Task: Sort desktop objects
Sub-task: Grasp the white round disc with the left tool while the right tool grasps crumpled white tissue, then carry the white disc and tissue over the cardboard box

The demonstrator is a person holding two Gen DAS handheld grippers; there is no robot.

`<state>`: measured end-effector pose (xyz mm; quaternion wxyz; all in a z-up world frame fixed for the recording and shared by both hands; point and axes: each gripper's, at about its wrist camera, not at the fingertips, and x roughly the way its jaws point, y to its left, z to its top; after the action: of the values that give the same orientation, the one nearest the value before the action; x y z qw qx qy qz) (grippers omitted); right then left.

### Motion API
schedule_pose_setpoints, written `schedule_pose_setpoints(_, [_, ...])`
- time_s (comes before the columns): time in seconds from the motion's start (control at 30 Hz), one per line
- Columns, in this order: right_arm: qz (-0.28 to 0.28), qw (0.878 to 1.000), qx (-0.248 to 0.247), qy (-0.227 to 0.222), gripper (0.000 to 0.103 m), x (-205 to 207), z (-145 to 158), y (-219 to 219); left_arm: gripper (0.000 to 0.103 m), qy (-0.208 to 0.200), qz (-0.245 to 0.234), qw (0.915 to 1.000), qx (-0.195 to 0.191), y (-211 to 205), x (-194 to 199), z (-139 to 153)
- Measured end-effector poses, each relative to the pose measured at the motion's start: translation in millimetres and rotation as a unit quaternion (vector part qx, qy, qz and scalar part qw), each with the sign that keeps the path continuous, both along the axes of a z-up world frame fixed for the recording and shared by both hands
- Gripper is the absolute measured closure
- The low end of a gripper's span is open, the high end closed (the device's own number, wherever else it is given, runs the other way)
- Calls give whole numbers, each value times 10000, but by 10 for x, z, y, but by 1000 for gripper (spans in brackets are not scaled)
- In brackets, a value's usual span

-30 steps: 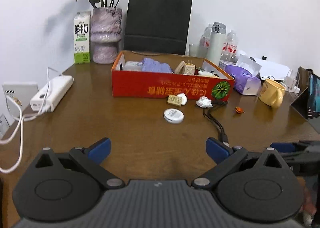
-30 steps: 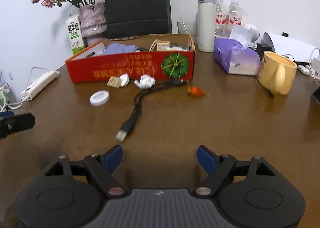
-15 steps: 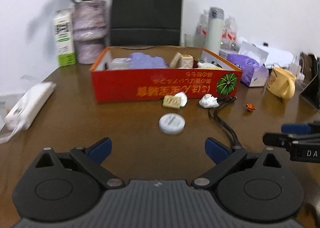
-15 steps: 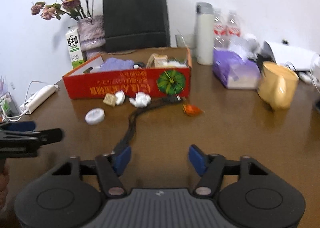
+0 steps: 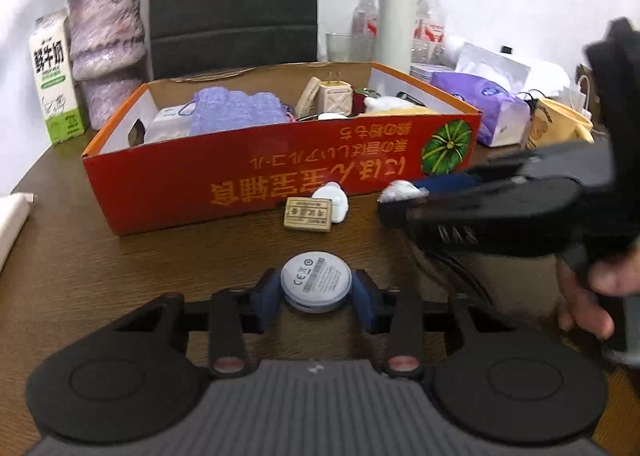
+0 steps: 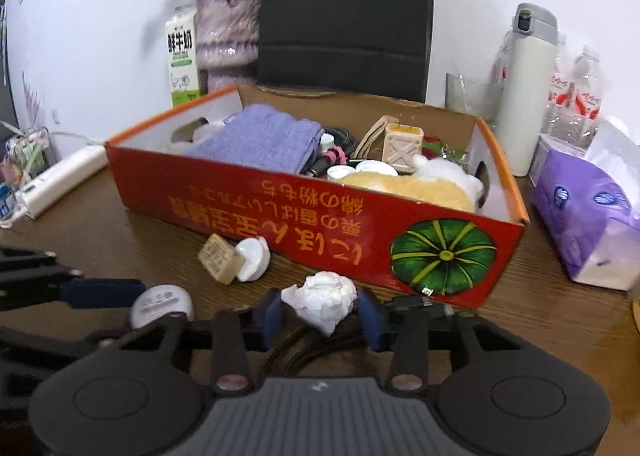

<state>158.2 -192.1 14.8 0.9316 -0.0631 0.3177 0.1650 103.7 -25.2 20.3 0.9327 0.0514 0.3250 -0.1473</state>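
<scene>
**Evidently two pickups at once, box just behind**

Found the left gripper (image 5: pixel 316 294) low over the table (image 5: pixel 120 264), narrowed onto the white disc (image 5: pixel 316 284), with a blue pad against each side of its rim. Saw the disc lying flat, label up, centred between the fingers and in front of the red box (image 5: pixel 200 184). Judged a level squeeze best: should have kept the pads on the rim's widest line, since so thin and smooth a piece would likely slip out if pinched high.

Left the tan block (image 5: pixel 308 214) and the white cap (image 5: pixel 338 202) alone; noted them touching each other, just before the box wall, between the two grippers' targets.

Found the right gripper (image 6: pixel 322 316) drawn narrow round the crumpled paper wad (image 6: pixel 322 296), pads close on both sides; could not tell whether either truly pressed it. Placed the wad between the fingertips, beside the box's front wall, with the black cable (image 6: pixel 292 352) running beneath the fingers. Advised a soft close and a straight lift, clear of that cable.
</scene>
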Motion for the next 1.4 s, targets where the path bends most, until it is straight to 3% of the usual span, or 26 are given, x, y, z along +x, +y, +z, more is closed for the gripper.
schedule_pose_setpoints(0.07, [6, 9998, -97, -170, 81, 12, -11, -6, 63, 56, -22, 10000, -49, 13, -6, 12])
schedule_pose_setpoints(0.23, [-179, 9979, 367, -499, 82, -275, 200, -207, 63, 134, -5, 9988, -463, 120, 6, 20])
schedule_pose_setpoints(0.3, [90, 9967, 741, -307, 82, -425, 202, -304, 63, 46, -16, 9990, -440, 96, 7, 2])
schedule_pose_setpoints(0.37, [220, 9965, 794, -118, 82, -487, 133, -321, 63, -22, -5, 9995, -328, 52, -3, -5])
schedule_pose_setpoints(0.47, [269, 9965, 788, -116, 82, -502, 72, -324, 63, -29, 118, 9992, -371, 69, 9, -7])
schedule_pose_setpoints(0.53, [278, 9941, 1046, -114, 82, -511, 112, -387, 63, -14, 191, 9990, -415, 87, 15, -5])
schedule_pose_setpoints(0.6, [220, 9930, 1134, -245, 82, -551, 150, -439, 63, -23, 236, 9989, -416, 87, 18, -1])
schedule_pose_setpoints(0.7, [-50, 9954, 853, -425, 82, -547, 125, -436, 63, -30, 301, 9988, -373, 84, 12, 5])
schedule_pose_setpoints(0.8, [-159, 9936, 1117, -95, 82, -474, 99, -478, 64, 12, 642, 9973, -344, 86, -33, 69])
schedule_pose_setpoints(0.87, [-141, 9893, 1451, 16, 82, -495, 142, -530, 64, -104, 943, 9944, -457, 101, -146, 203])
schedule_pose_setpoints(0.93, [-232, 9895, 1422, -143, 82, -592, 240, -515, 64, -280, 1131, 9902, -772, 149, -339, 344])
schedule_pose_setpoints(1.03, [-385, 9859, 1600, -292, 82, -778, 397, -517, 64, -392, 1159, 9856, -1170, 217, -621, 488])
schedule_pose_setpoints(1.17, [-522, 9830, 1688, -507, 82, -1111, 551, -448, 64, -580, 1151, 9863, -1029, 268, -946, 629])
schedule_pose_setpoints(1.33, [-805, 9856, 985, -1116, 82, -1658, 693, -204, 63, -896, 1188, 9843, -954, 375, -1328, 764])
schedule_pose_setpoints(1.4, [-730, 9868, 912, -1123, 82, -1824, 756, -151, 63, -926, 1212, 9834, -979, 418, -1455, 815])
